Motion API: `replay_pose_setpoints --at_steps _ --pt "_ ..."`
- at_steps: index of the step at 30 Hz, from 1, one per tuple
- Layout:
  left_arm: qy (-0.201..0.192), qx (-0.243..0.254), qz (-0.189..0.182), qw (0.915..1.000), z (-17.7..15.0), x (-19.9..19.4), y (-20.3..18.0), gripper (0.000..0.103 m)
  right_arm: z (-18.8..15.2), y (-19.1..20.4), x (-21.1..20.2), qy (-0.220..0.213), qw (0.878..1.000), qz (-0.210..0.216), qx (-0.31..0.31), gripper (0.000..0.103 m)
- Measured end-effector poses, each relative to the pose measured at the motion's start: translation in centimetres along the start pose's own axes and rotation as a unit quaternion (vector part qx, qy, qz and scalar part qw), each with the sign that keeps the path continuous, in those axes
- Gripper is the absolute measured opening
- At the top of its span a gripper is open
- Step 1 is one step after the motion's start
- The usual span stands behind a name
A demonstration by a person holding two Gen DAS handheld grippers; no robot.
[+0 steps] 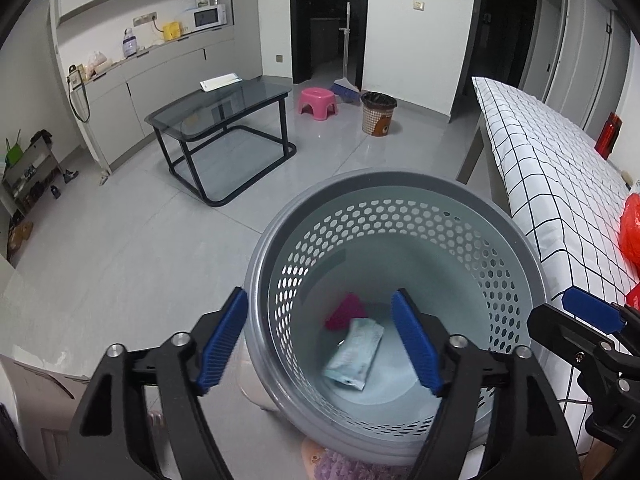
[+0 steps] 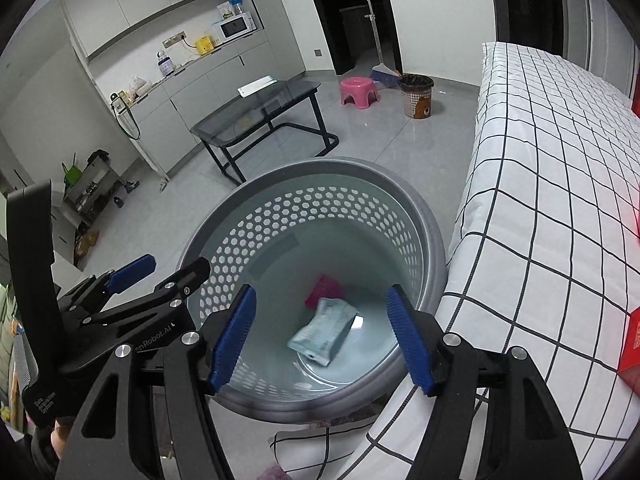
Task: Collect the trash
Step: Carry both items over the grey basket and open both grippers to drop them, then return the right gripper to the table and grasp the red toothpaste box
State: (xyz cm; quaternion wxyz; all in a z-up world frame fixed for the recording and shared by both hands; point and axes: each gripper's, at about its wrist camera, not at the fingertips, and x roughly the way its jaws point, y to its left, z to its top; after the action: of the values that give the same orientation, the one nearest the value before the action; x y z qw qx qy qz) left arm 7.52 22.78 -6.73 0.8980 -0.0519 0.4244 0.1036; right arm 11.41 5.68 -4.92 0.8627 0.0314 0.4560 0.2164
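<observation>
Left wrist view: both grippers (image 1: 320,344) (image 2: 322,340) agape, empty, above bin rim (image 1: 400,184); bed edge (image 2: 472,216) alongside.

text 1: "enRobot.AI", its start hidden, showing in white on the black body of the left gripper (image 2: 160,270) in the right wrist view | text 2: "Data ... System" running in small white letters down the black handle (image 2: 34,320), middle word blurred | other labels: staying too small to read
</observation>
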Motion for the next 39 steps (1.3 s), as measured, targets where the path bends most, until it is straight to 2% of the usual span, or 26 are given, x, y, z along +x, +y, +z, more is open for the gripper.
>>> replay_pose_setpoints --at_steps 8,18,29,36,39 --pt "-0.013 0.002 -0.002 0.9999 0.1 -1.8 -0.3 0.089 -0.5 -0.3 -1.6 -0.015 1.000 -0.007 0.005 0.065" --pt "-0.029 0.020 -0.024 0.9991 0.2 -4.1 -3.3 0.091 -2.5 -3.1 -6.1 -0.043 0.998 -0.036 0.024 0.065" --pt "-0.044 0.064 -0.079 0.9938 -0.6 -6.7 -10.7 0.093 -7.0 -9.4 -13.3 -0.080 0.989 -0.094 0.080 0.066" --pt "-0.046 0.094 -0.116 0.9878 -1.4 -8.2 -16.3 0.094 -10.0 -15.3 -17.8 -0.102 0.977 -0.135 0.132 0.067" --pt "-0.044 0.106 -0.126 0.9854 -1.8 -8.7 -18.7 0.094 -11.3 -19.1 -19.9 -0.108 0.968 -0.158 0.160 0.067"
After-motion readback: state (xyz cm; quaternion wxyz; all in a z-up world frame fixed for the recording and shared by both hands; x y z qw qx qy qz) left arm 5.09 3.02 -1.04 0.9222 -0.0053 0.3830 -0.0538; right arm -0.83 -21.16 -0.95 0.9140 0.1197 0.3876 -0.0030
